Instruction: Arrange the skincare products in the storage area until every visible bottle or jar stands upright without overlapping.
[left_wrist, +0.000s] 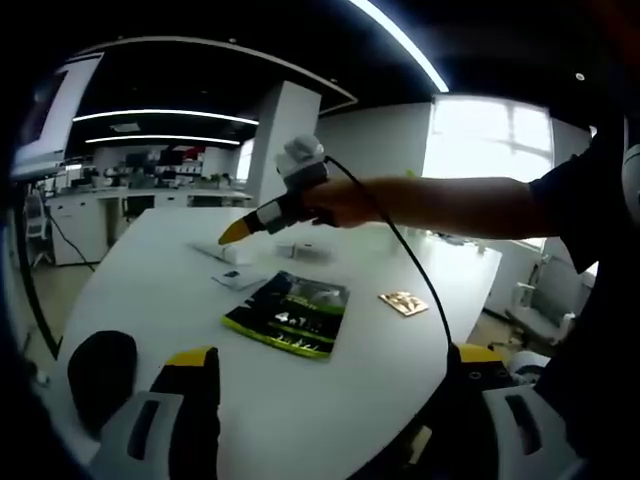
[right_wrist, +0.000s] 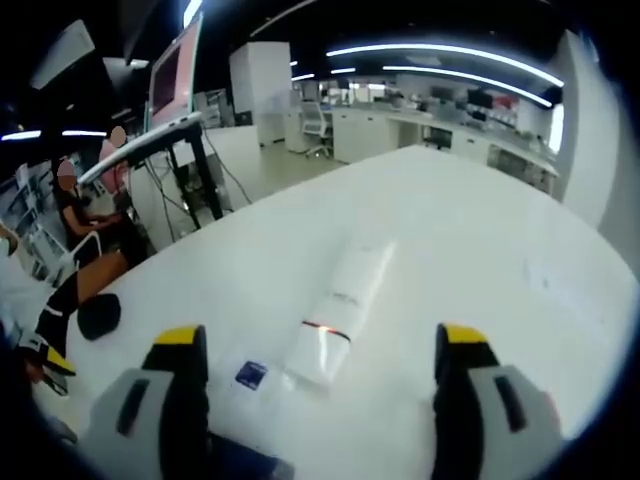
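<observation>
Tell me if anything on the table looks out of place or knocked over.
Yes: a white tube lies flat on the white table ahead of the open right gripper, not upright. A green-black packet also lies flat.

Left tongs (left_wrist: 330, 375) open; right tongs (right_wrist: 320, 375) open.

smooth white table (right_wrist: 470, 230), soft sheen, reflecting ceiling lights. long white plastic tube (right_wrist: 338, 312), matt, lying flat. glossy dark green-edged printed packet (left_wrist: 290, 313). small shiny gold-brown sachet (left_wrist: 404, 302). claw jaws hard matt black plastic, yellow tips.
</observation>
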